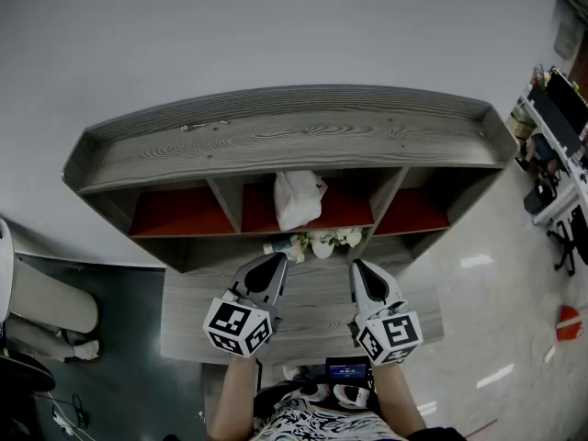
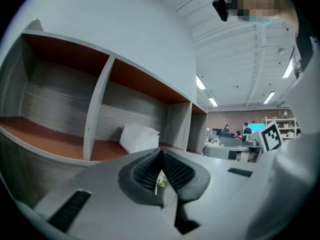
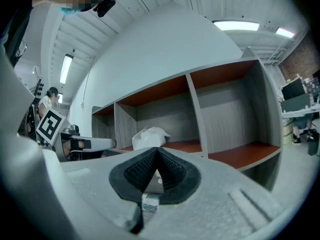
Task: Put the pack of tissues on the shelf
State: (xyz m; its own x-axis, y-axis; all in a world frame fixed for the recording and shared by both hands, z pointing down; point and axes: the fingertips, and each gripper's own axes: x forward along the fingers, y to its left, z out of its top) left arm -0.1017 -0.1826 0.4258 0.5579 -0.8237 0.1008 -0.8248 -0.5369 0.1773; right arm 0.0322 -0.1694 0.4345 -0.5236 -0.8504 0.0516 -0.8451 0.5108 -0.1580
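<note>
The white pack of tissues [image 1: 298, 197] stands in the middle red-floored compartment of the grey wooden shelf [image 1: 285, 136]; it also shows in the left gripper view [image 2: 138, 138] and the right gripper view [image 3: 150, 136]. My left gripper [image 1: 276, 263] hovers over the desk below the shelf, jaws shut with nothing between them. My right gripper [image 1: 359, 269] is beside it, also shut and empty. Both point toward the shelf, clear of the pack.
A small bottle [image 1: 279, 246] and white flower ornaments [image 1: 323, 240] sit at the back of the desk [image 1: 193, 320] under the shelf. The left [image 1: 180, 214] and right [image 1: 412, 211] compartments are bare. A white cart [image 1: 560, 127] stands at the right.
</note>
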